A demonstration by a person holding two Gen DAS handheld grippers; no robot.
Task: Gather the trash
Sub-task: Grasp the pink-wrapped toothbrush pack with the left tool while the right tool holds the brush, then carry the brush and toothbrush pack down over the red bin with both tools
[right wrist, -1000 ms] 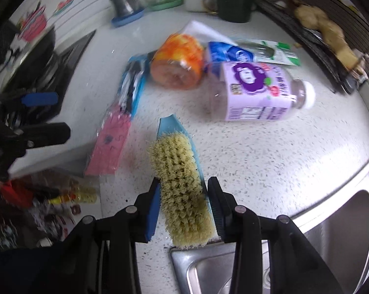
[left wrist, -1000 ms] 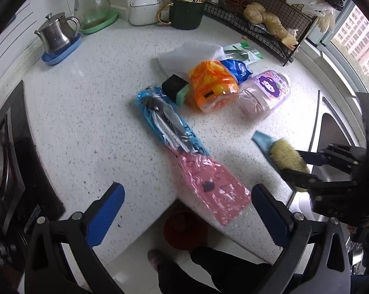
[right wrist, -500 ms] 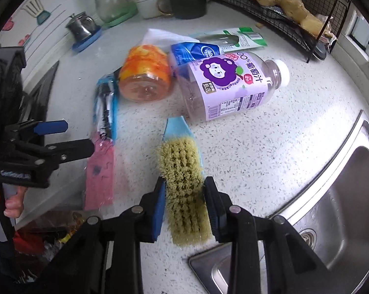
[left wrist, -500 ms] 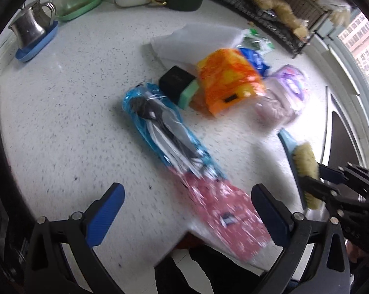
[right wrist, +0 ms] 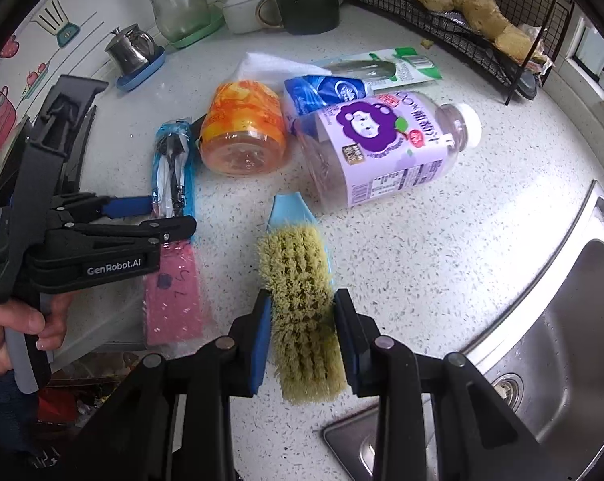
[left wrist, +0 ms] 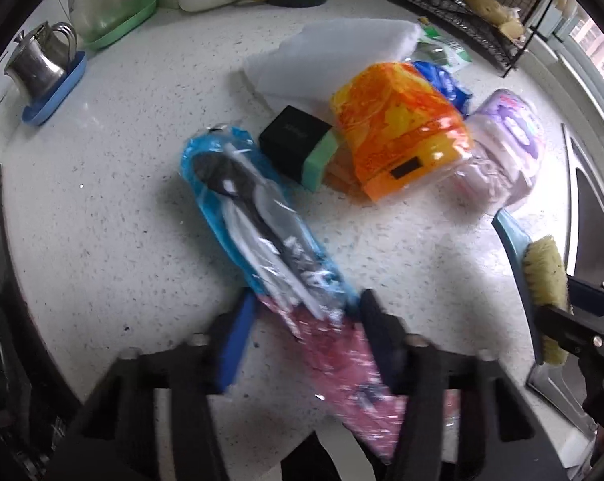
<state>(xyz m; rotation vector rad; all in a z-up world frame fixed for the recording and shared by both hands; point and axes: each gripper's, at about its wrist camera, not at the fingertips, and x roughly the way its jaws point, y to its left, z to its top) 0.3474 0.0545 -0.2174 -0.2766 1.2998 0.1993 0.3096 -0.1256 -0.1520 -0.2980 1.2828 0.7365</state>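
plastic packet: long flat cutlery sleeve, blue at the far end and pink at the near end [left wrist: 280, 276], lying on the white speckled stone countertop [left wrist: 113, 216] with its pink end poking out over the counter's front edge
step in hand: looks like the grab on that packet, left gripper [left wrist: 302, 332] straddling it about where blue turns to pink
left claw: narrowed right in against the packet's sides, seems clamped on it, though the motion blur makes the contact hard to confirm
right claw: right gripper [right wrist: 302, 328] pinched on a yellow-bristled scrub brush with a light blue back [right wrist: 300, 280], down by the corner of the steel sink [right wrist: 562, 340]
long axis: packet runs from near-right to far-left in the left wrist view, blue end pointing away toward the steel teapot on a blue saucer [left wrist: 41, 68]
brush axis: bristles up, blue tip pointing away toward the purple-labelled clear drink bottle [right wrist: 386, 148] lying on its side
next move, my guess: lift the packet straight off without dragging it into the black and green box [left wrist: 298, 144] or the orange plastic jar [left wrist: 398, 136] just beyond
risk: thin crinkly film, could slip out or fold
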